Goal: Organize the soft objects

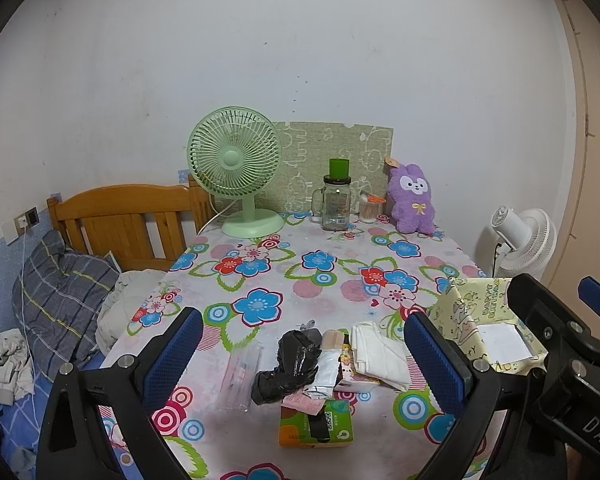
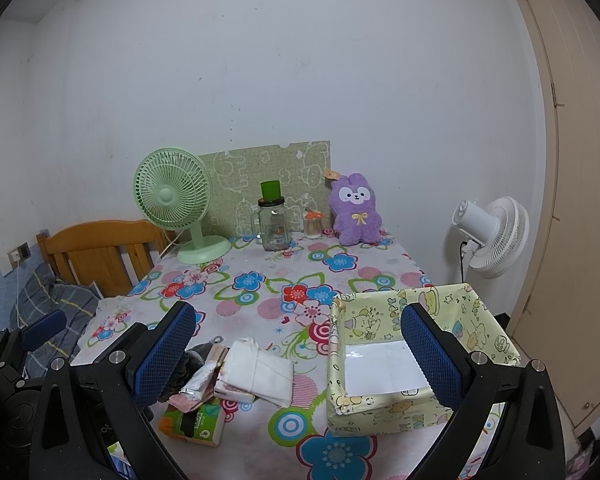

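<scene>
Box [image 2: 396, 404]: yellow, paper-wrapped, open-topped, holding nothing but a white liner; it is the likely destination and the landmark used below.

Soft pile, just left of the box, largest to smallest:
- Tissue pack [image 1: 316, 426], green, nearest the table's front edge. Light and squashy; pinch it across its short sides.
- Cloth [image 2: 260, 372], white, folded, the item closest to the box. Limp; take it at the folded edge or it will likely unfold.
- Bag [image 1: 288, 368], black plastic, crumpled, farthest left. Very light and slippery; grip a bunched ridge.
- Sachets [image 1: 324, 376], between bag and cloth. Thin; they sit partly under neighbours.

Left gripper [image 1: 304, 364]: jaws wide apart above the pile, holding nothing.

Right gripper [image 2: 296, 360]: jaws wide apart, straddling cloth and box, holding nothing.
</scene>
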The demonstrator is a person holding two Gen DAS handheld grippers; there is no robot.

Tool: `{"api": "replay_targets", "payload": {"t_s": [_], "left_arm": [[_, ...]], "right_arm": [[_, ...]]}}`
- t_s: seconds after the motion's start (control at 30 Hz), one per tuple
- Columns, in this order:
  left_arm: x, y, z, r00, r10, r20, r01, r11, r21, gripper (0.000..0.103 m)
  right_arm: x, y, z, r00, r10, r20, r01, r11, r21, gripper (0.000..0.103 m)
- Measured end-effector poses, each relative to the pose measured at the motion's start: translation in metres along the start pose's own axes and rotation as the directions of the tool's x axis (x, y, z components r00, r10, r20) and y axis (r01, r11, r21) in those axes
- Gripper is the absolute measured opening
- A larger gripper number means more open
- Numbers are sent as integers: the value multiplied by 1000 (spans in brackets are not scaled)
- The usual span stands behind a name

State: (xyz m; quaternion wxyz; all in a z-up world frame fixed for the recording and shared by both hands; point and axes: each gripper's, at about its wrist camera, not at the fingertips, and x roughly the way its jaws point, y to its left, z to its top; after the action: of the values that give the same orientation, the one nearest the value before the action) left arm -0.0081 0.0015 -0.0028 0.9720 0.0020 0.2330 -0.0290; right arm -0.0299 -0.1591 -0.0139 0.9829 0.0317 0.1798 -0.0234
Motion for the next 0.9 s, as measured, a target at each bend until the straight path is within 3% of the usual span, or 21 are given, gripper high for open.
{"api": "replay_targets", "payload": {"t_s": [0.23, 0.4, 0.9], "left_arm": [[7, 6, 2, 999, 37, 1, -37, 999, 17, 101], [18, 8, 0, 1000, 20, -18, -20, 999, 43, 99], [71, 27, -17, 989, -8, -148, 12, 1000, 23, 89]], "right_arm": [[12, 8, -1, 1000, 3, -5, -3, 1000, -12, 102], [27, 18, -4, 999, 25, -31, -26, 1000, -14, 101], [81, 50, -24, 988, 66, -136, -70, 997, -31, 96]]}}
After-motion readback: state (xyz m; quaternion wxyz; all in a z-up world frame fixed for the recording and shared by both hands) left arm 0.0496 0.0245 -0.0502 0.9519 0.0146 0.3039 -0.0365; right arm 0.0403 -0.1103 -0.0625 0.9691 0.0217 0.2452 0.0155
